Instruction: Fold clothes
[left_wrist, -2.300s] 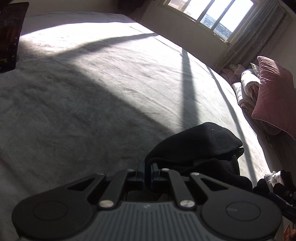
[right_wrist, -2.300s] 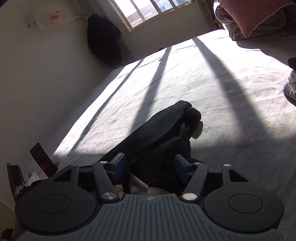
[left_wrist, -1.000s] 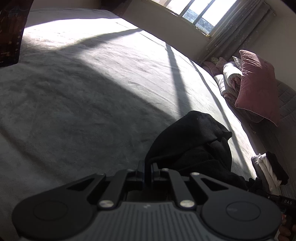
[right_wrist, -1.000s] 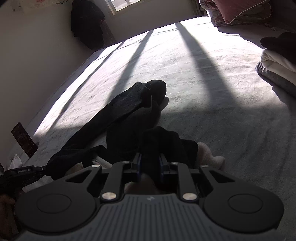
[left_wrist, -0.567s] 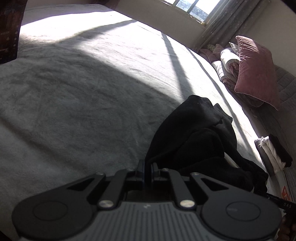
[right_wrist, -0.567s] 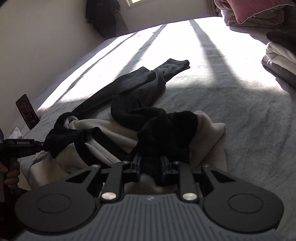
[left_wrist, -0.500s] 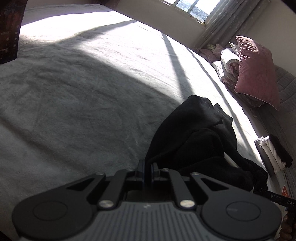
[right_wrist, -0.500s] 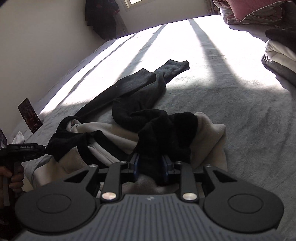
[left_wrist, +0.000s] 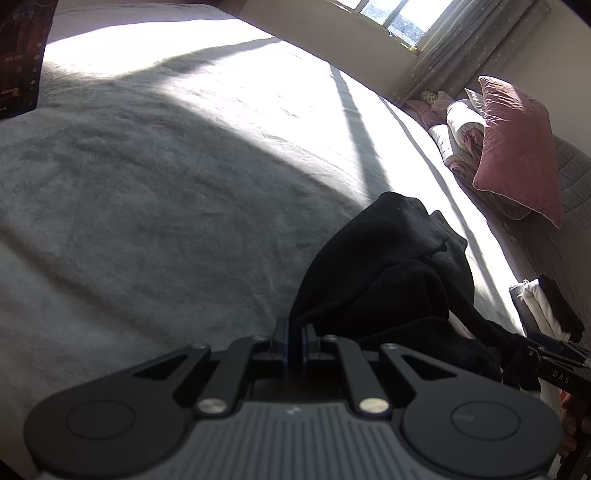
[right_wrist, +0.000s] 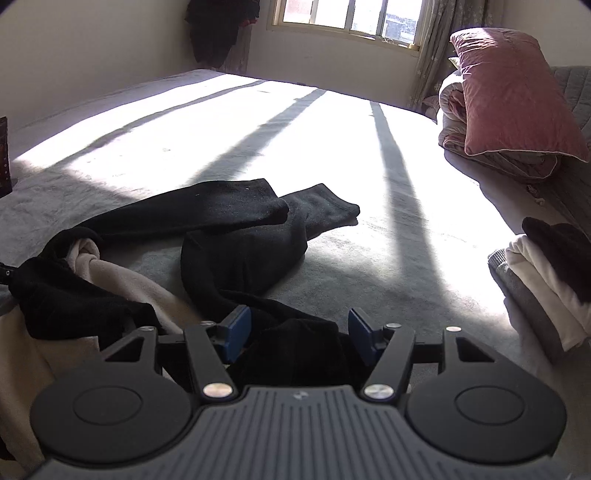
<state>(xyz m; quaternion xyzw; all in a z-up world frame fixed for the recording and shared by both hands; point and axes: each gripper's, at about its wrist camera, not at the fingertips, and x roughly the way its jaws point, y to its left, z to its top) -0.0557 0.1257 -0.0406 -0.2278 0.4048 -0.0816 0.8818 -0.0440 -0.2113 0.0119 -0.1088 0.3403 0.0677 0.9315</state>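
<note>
Left wrist view: the left gripper (left_wrist: 294, 341) has its jaws pressed together on a pinch of the black garment (left_wrist: 391, 280), which trails off to the right of centre across the grey bed (left_wrist: 147, 184). That grip looks the same as half a second ago. At the right edge the right gripper (left_wrist: 554, 360) shows side-on, close against the dark cloth.

Right wrist view — here is the change. Half a second ago these jaws were clamped on a thick fold of the black garment (right_wrist: 236, 236); now the right gripper (right_wrist: 297, 334) has its jaws spread wide, the blue pads (right_wrist: 236, 328) standing either side of a bunched hump of cloth without gripping it. So the right side has let go, and the garment lies crumpled in the lower left and centre of the frame, its pale lining (right_wrist: 122, 284) exposed, two dark lengths reaching up toward the sunlit middle. My read: a release to re-grip somewhere better — the piece is far from flat or folded.

No containers in either view. A stack of folded clothes (right_wrist: 546, 280) sits at the right edge, a pink pillow (right_wrist: 513, 92) on rolled bedding in the upper right.
</note>
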